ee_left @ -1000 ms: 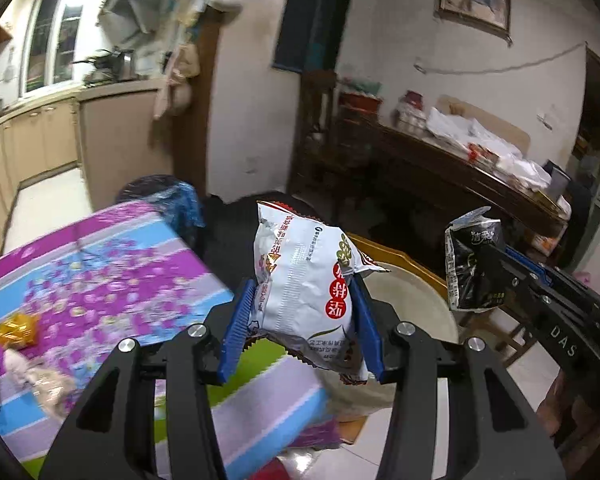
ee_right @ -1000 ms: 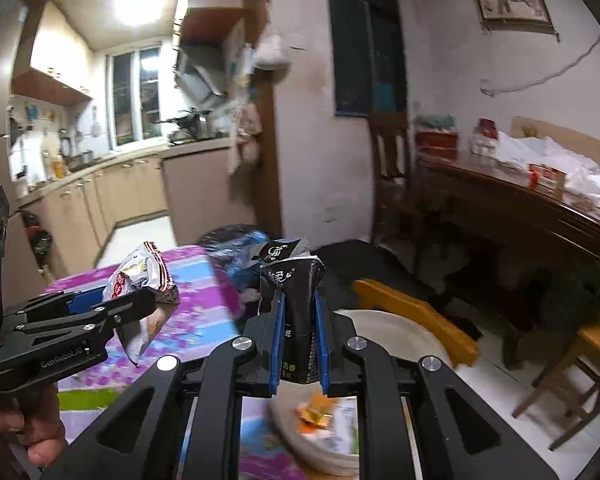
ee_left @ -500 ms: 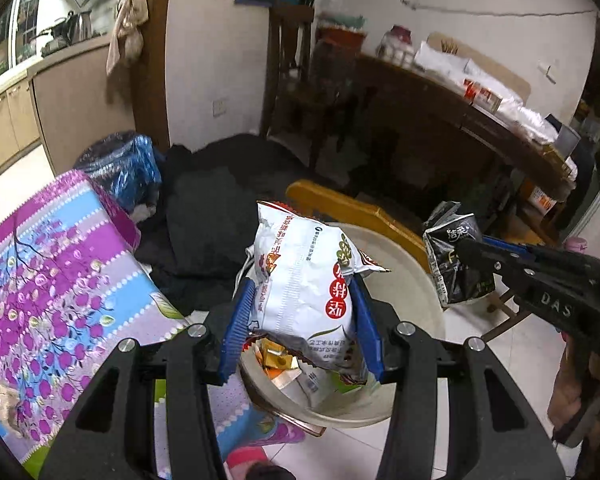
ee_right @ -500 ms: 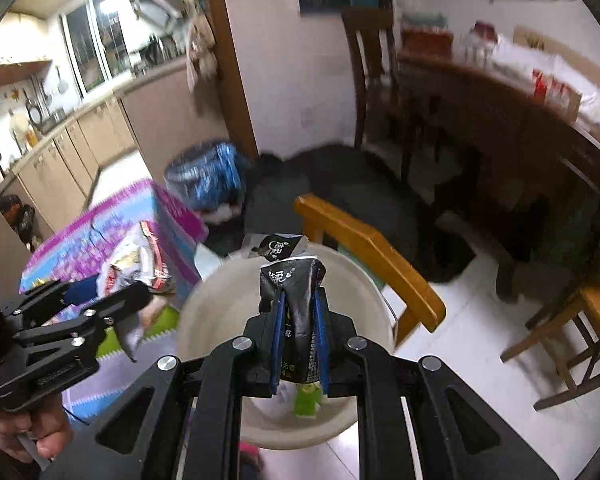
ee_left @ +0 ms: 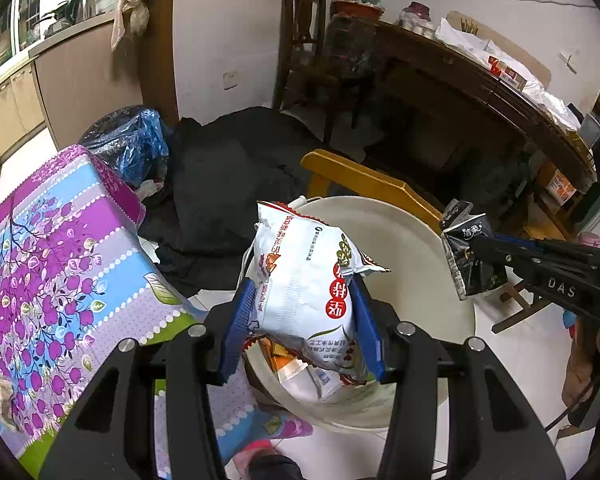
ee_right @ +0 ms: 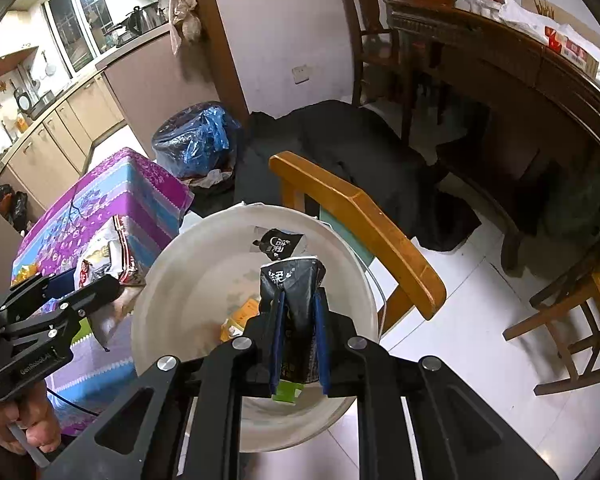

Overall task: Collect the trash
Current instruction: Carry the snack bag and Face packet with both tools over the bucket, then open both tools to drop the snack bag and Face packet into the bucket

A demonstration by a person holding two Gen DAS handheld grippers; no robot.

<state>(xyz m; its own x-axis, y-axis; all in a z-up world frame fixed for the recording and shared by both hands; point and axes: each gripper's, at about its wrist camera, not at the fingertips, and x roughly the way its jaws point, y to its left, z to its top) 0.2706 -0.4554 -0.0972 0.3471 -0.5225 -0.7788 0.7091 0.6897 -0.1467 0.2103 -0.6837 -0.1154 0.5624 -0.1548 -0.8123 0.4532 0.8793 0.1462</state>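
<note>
A white snack bag [ee_left: 308, 292] is clamped in the left gripper [ee_left: 302, 320] above the near rim of a white bucket [ee_left: 440, 248]. A black carton [ee_right: 294, 304] is pinched in the right gripper [ee_right: 298, 344] over the bucket's middle. If released here, the light bag could catch the rim and fall outside.

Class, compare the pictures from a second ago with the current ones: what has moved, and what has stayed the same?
Both hand-held grippers swung away from the table and tipped down over the white bucket. The left hand-held gripper still clamps the white snack bag; the right hand-held gripper still clamps the black carton. Nothing has been let go. Wrappers already lie in the bucket.
</note>
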